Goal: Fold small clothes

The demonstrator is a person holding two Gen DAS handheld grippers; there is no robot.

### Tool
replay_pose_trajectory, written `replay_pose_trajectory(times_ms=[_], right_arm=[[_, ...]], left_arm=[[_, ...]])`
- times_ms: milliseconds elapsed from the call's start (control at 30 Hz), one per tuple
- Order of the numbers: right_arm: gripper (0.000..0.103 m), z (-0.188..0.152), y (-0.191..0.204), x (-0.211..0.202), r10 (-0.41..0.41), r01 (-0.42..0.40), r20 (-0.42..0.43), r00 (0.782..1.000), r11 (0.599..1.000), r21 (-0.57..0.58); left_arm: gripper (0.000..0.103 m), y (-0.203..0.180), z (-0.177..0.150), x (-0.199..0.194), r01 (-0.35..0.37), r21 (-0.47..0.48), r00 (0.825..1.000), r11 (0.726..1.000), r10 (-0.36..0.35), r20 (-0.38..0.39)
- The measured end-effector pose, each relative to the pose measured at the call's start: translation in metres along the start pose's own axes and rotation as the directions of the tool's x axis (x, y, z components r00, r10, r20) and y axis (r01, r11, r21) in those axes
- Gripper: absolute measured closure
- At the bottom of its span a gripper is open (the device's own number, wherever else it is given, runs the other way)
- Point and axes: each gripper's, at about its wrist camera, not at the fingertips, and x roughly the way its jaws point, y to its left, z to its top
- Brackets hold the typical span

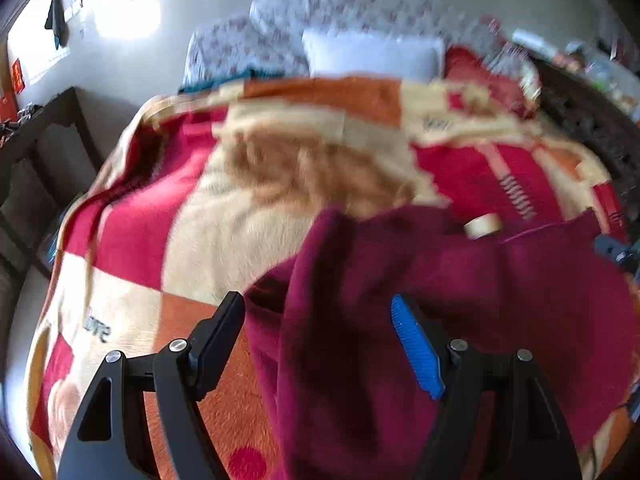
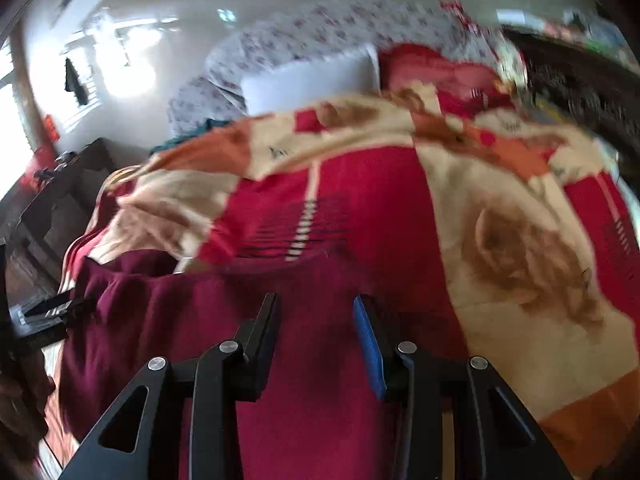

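A maroon garment (image 1: 460, 300) lies bunched on a bed covered by a red, cream and orange blanket (image 1: 192, 216). A cream tag (image 1: 483, 225) shows at its far edge. My left gripper (image 1: 318, 300) is open, its jaws spread wide just above the garment's left fold, holding nothing. In the right wrist view the same garment (image 2: 168, 320) spreads across the near bed. My right gripper (image 2: 316, 300) is open above its middle, empty. The left gripper's tip (image 2: 52, 312) shows at the garment's left edge. Both views are motion-blurred.
A white pillow (image 1: 372, 54) and a floral quilt (image 1: 320, 8) lie at the head of the bed. A red cushion (image 2: 440, 68) sits right of the pillow. Dark wooden furniture (image 1: 40, 148) stands left of the bed, a dark carved headboard (image 1: 592, 120) on the right.
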Motion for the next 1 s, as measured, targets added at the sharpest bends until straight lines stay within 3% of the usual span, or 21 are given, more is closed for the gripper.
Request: replay_pose_trajectory(times_ms=[33, 100, 233, 333, 367, 400, 533, 667, 733, 767, 800, 833, 867, 933, 1000], right_arm=[[0.062, -0.001, -0.002, 0.010, -0.013, 0.013, -0.028, 1.000, 1.000, -0.003], [0.062, -0.004, -0.005, 0.020, -0.012, 0.012, -0.045, 0.999, 1.000, -0.004], [0.062, -0.010, -0.015, -0.016, 0.073, -0.073, 0.004, 0.997, 0.996, 0.045], [0.045, -0.030, -0.024, -0.063, 0.191, -0.192, 0.023, 0.981, 0.978, 0.083], [0.036, -0.037, -0.025, -0.076, 0.211, -0.213, 0.025, 0.977, 0.973, 0.086], [0.034, -0.048, -0.028, -0.090, 0.215, -0.215, 0.017, 0.977, 0.973, 0.082], [0.034, -0.091, -0.033, -0.121, 0.178, -0.177, -0.014, 0.984, 0.983, 0.039], [0.035, -0.126, -0.036, -0.113, 0.252, -0.247, -0.054, 0.966, 0.965, 0.091], [0.048, -0.138, -0.030, -0.104, 0.308, -0.302, -0.065, 0.949, 0.948, 0.097], [0.061, -0.141, -0.029, -0.099, 0.324, -0.316, -0.070, 0.944, 0.944, 0.099], [0.080, -0.144, -0.027, -0.095, 0.305, -0.298, -0.076, 0.949, 0.950, 0.091], [0.091, -0.143, -0.027, -0.091, 0.287, -0.280, -0.079, 0.955, 0.956, 0.085], [0.096, -0.143, -0.029, -0.091, 0.279, -0.272, -0.078, 0.957, 0.958, 0.088], [0.096, -0.139, -0.030, -0.101, 0.281, -0.277, -0.054, 0.958, 0.957, 0.082], [0.096, -0.133, -0.026, -0.120, 0.257, -0.256, -0.022, 0.966, 0.966, 0.021]], left_arm=[[0.028, 0.003, -0.001, 0.012, -0.015, -0.018, 1.000, 1.000, 0.015, -0.022], [0.026, 0.011, -0.002, 0.022, 0.024, -0.067, 0.999, 0.997, -0.027, -0.048], [0.026, 0.027, -0.009, 0.006, 0.070, -0.102, 0.996, 0.992, -0.075, -0.044], [0.026, 0.034, -0.030, -0.023, 0.101, -0.053, 0.994, 0.994, -0.102, -0.024], [0.026, 0.036, -0.036, -0.033, 0.114, -0.040, 0.993, 0.993, -0.115, -0.015], [0.026, 0.038, -0.044, -0.043, 0.127, -0.027, 0.992, 0.992, -0.127, -0.005], [0.025, 0.043, -0.089, -0.070, 0.193, -0.013, 0.981, 0.981, -0.193, -0.008], [0.025, 0.038, -0.125, -0.070, 0.252, -0.036, 0.965, 0.967, -0.254, -0.069], [0.025, 0.033, -0.137, -0.067, 0.240, -0.024, 0.968, 0.971, -0.241, -0.075], [0.025, 0.031, -0.141, -0.067, 0.232, -0.018, 0.969, 0.972, -0.233, -0.077], [0.025, 0.029, -0.144, -0.066, 0.224, -0.013, 0.971, 0.974, -0.225, -0.082], [0.027, 0.027, -0.146, -0.064, 0.216, -0.005, 0.972, 0.976, -0.215, -0.092], [0.040, 0.026, -0.147, -0.061, 0.210, 0.009, 0.973, 0.978, -0.208, -0.103], [0.065, 0.025, -0.146, -0.058, 0.227, 0.024, 0.965, 0.974, -0.221, -0.140], [0.075, 0.027, -0.144, -0.063, 0.257, 0.005, 0.956, 0.966, -0.253, -0.148]])
